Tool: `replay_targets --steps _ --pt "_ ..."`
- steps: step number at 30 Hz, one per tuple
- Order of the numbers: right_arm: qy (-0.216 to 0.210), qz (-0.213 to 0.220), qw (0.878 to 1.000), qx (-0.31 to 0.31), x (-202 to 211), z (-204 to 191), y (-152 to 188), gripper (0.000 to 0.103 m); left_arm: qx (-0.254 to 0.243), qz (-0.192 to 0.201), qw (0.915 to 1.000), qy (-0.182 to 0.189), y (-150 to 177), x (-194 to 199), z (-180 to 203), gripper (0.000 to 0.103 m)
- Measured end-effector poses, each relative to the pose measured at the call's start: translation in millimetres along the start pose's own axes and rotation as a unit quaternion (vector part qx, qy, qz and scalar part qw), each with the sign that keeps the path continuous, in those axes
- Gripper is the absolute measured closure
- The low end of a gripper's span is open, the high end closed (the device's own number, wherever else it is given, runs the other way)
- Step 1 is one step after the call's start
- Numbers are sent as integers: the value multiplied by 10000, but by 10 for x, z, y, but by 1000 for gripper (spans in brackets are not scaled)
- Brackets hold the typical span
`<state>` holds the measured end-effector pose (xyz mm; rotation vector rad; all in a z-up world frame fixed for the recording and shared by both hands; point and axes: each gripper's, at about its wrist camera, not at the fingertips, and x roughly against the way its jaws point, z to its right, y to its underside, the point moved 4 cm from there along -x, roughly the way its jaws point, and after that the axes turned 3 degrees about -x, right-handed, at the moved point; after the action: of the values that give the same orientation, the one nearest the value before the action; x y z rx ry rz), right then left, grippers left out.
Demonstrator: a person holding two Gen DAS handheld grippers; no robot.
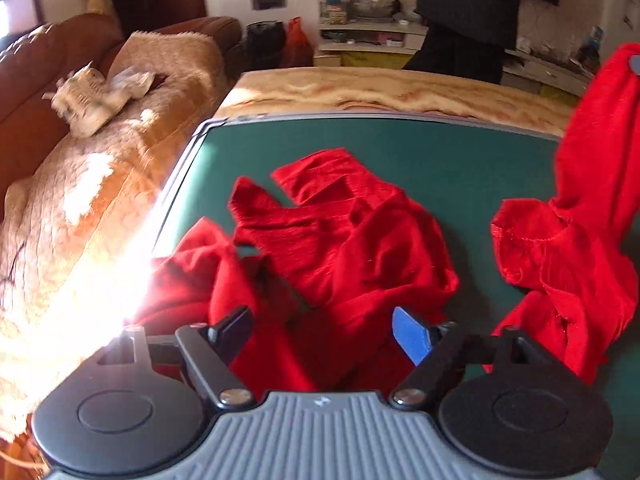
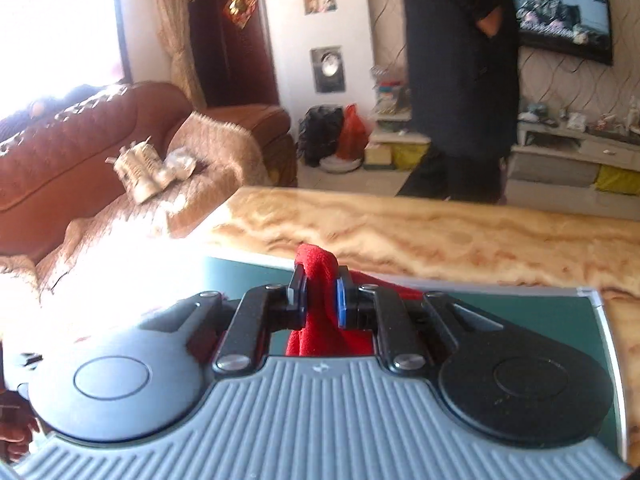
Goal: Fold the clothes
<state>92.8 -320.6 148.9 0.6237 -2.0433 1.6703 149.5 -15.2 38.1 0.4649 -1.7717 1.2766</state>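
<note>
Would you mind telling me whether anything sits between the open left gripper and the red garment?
Nothing visible: the left gripper hovers open directly over the red garment on the green mat.

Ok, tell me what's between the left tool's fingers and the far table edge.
Left wrist view: crumpled red cloth lies ahead of the open left tool, then bare green mat, then the marbled table edge.

Brown sofa (image 1: pixel 36 80) w/ tan fleecy throw (image 1: pixel 100 200) sits far left of the gripper, white crumpled items (image 1: pixel 92 96) on the cushion. Marble-look tabletop (image 2: pixel 400 224) runs ahead beyond green mat (image 2: pixel 520 312). Standing person in dark clothes (image 2: pixel 460 60) is straight ahead; TV (image 2: pixel 560 4) upper right; black and red bags (image 2: pixel 336 132) on floor ahead-left by low shelf unit (image 2: pixel 576 148).
</note>
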Motion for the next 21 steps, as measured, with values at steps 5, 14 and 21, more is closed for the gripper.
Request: replay_targets --steps 5,14,21 --pt "176 -828 9954 457 -373 -313 665 41 -732 -300 9963 -351 -75 -458 325 12" --pt "382 -1690 9847 190 -490 -276 1483 26 -159 -384 9987 294 60 -589 216 89" --pt "549 -1654 9847 52 -791 -176 1623 26 608 567 9947 604 -142 192 -339 91"
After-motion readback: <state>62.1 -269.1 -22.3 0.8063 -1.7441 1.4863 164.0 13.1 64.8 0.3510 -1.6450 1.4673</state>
